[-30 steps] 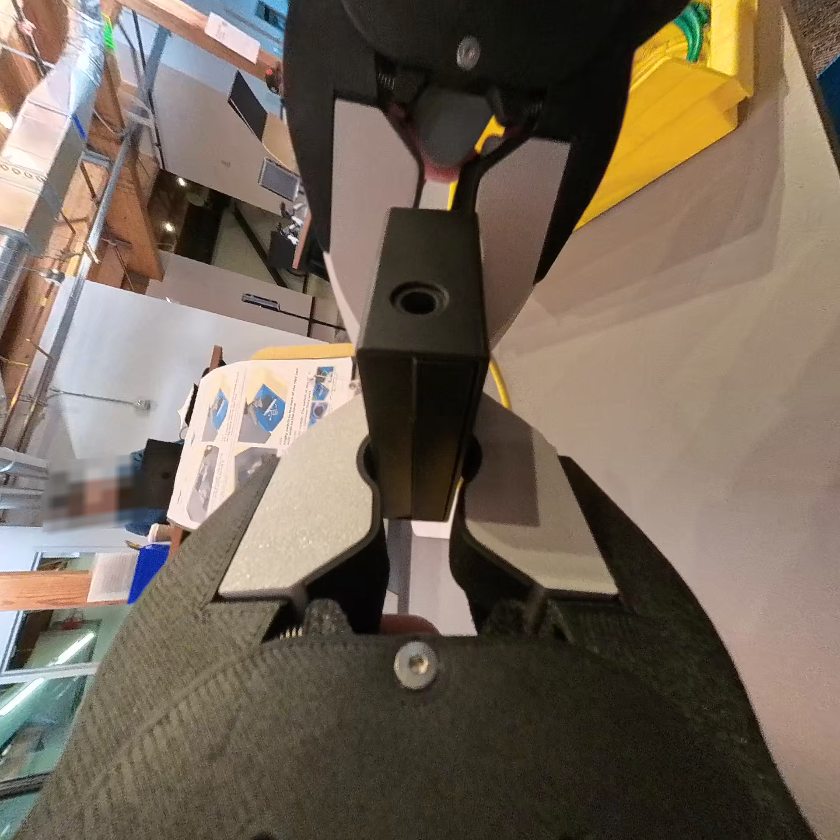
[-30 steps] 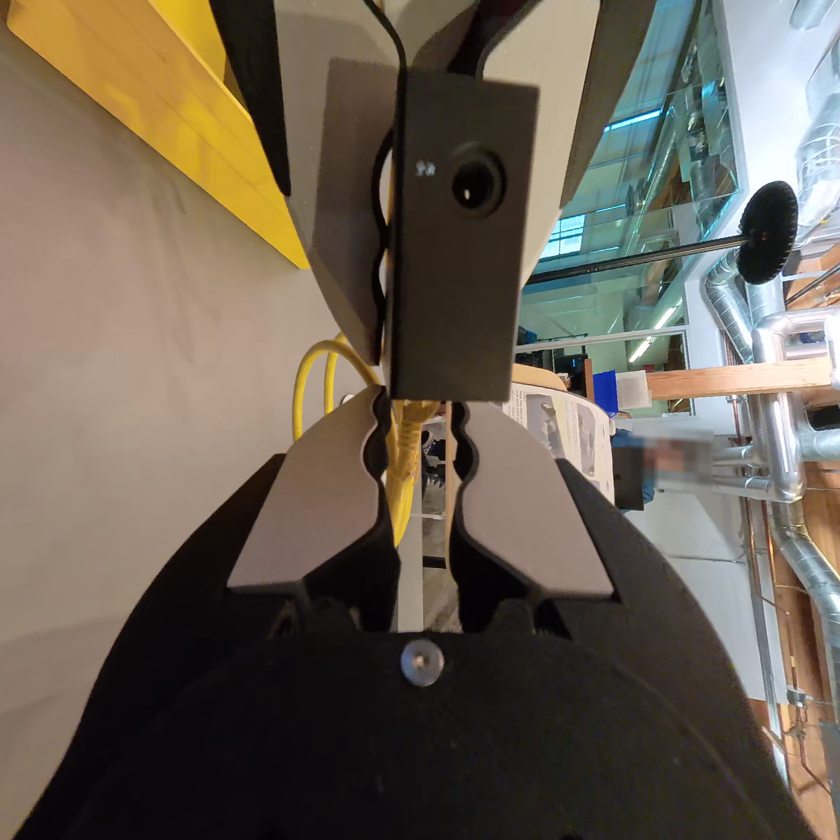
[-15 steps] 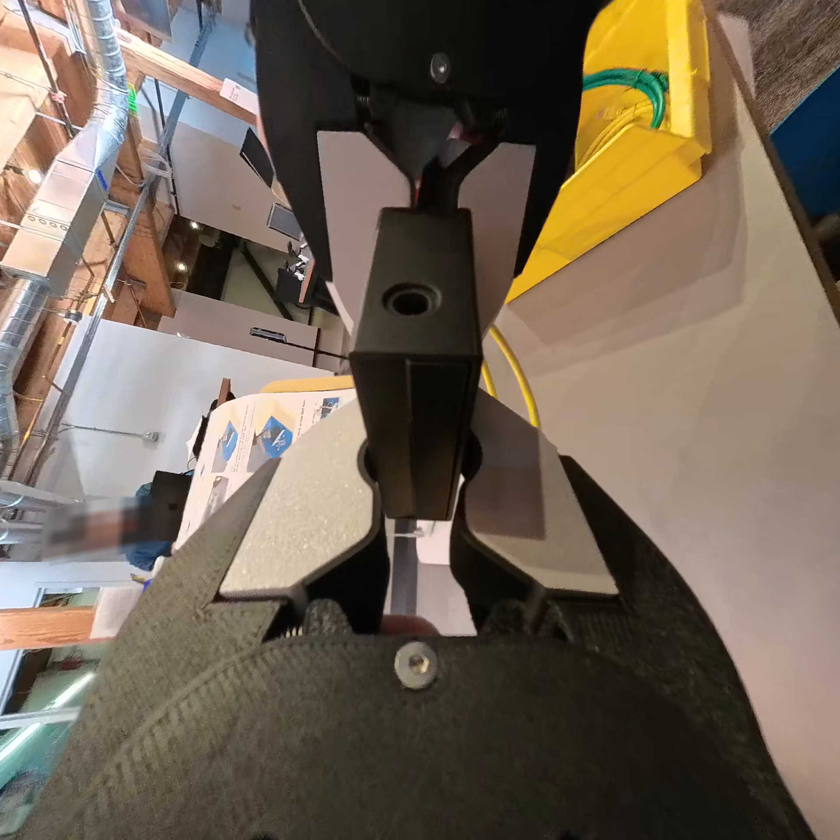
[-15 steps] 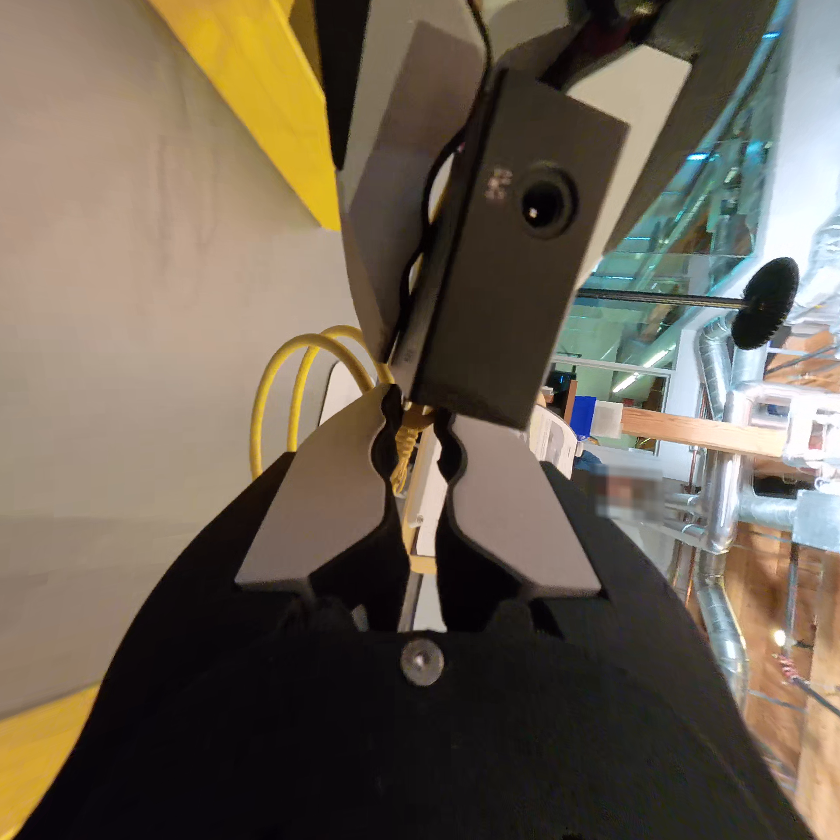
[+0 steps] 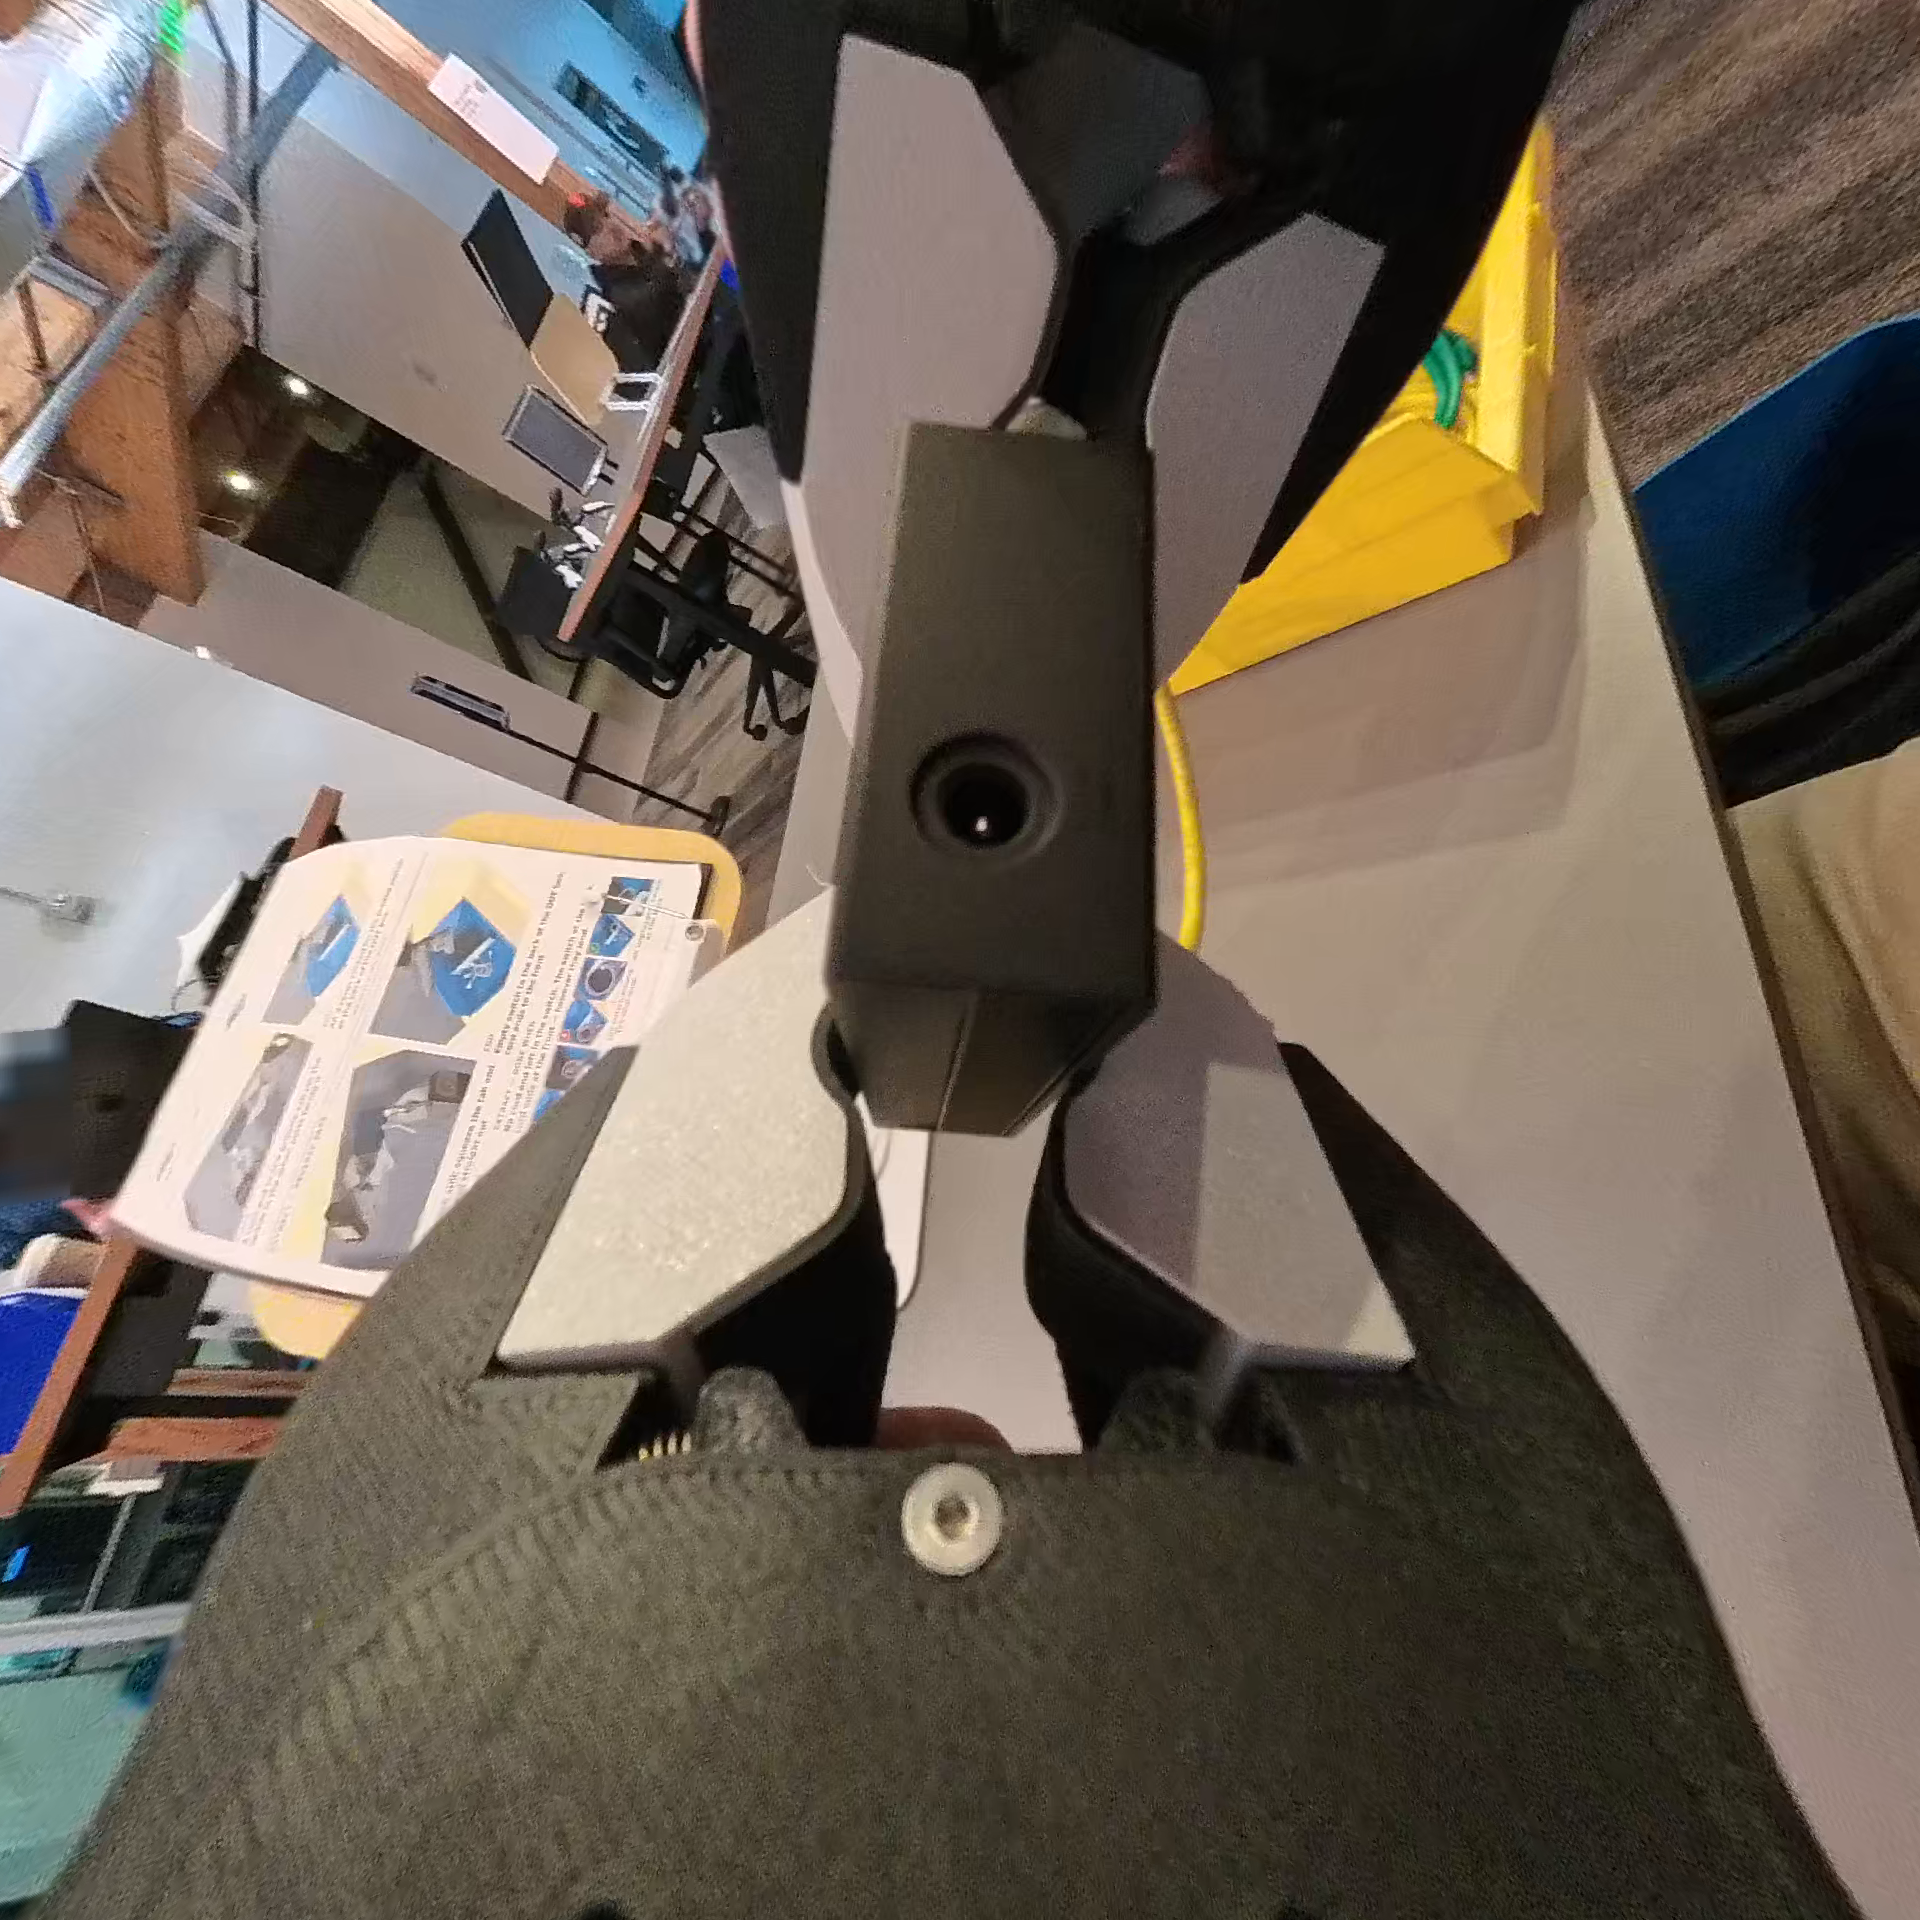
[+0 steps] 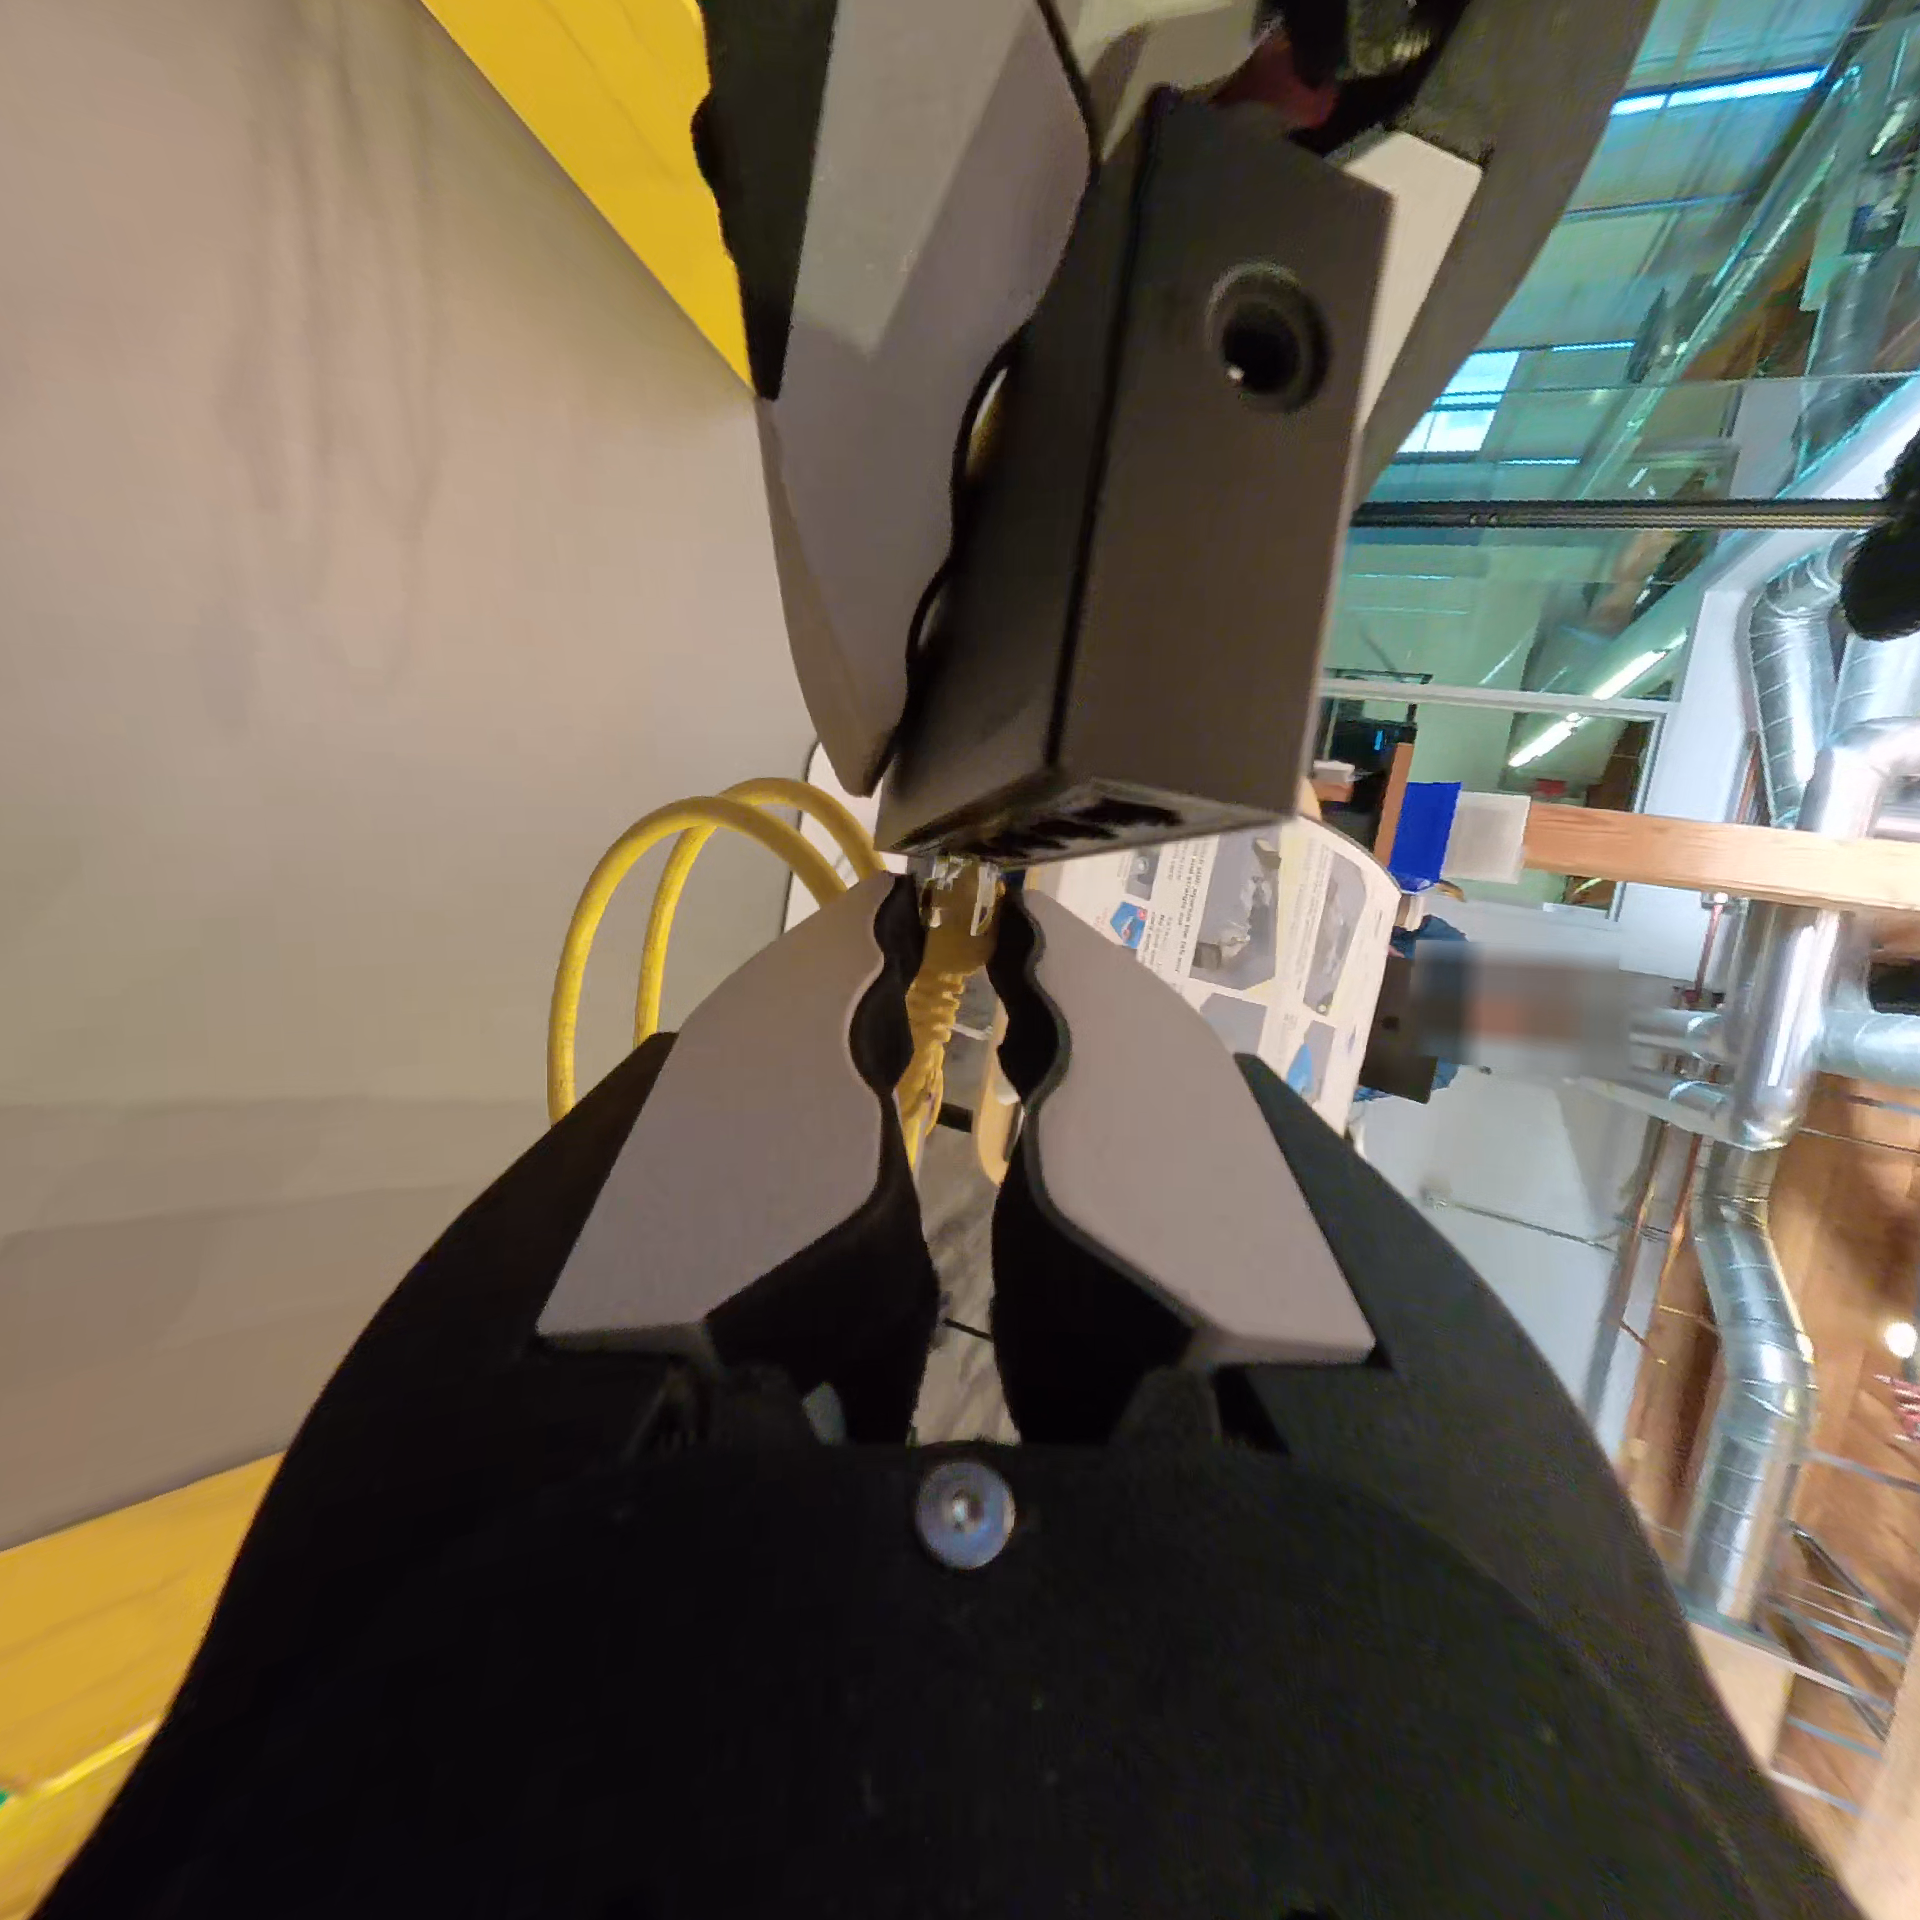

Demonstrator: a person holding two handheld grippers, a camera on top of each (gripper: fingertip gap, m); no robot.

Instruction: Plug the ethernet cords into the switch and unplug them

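As the two grippers face each other, bench: pale grey, yellow bin at its far edge.
Switch: black box, pinched in left gripper jaws.
Ethernet cord: yellow, looped.
Plug: pinched in right gripper jaws, at switch ports.

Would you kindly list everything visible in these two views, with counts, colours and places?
switch: one, black, held in the air between the two tools, port row facing the right tool
ethernet cord: one, yellow, plug at the switch's ports, looped over the table
table: one, grey-white
bin: one, yellow, on the table, green cable inside
instruction sheet: one, white with blue pictures, beyond the table's edge
left tool: one, grey fingers, shut on the switch
right tool: one, grey fingers, shut on the ethernet cord
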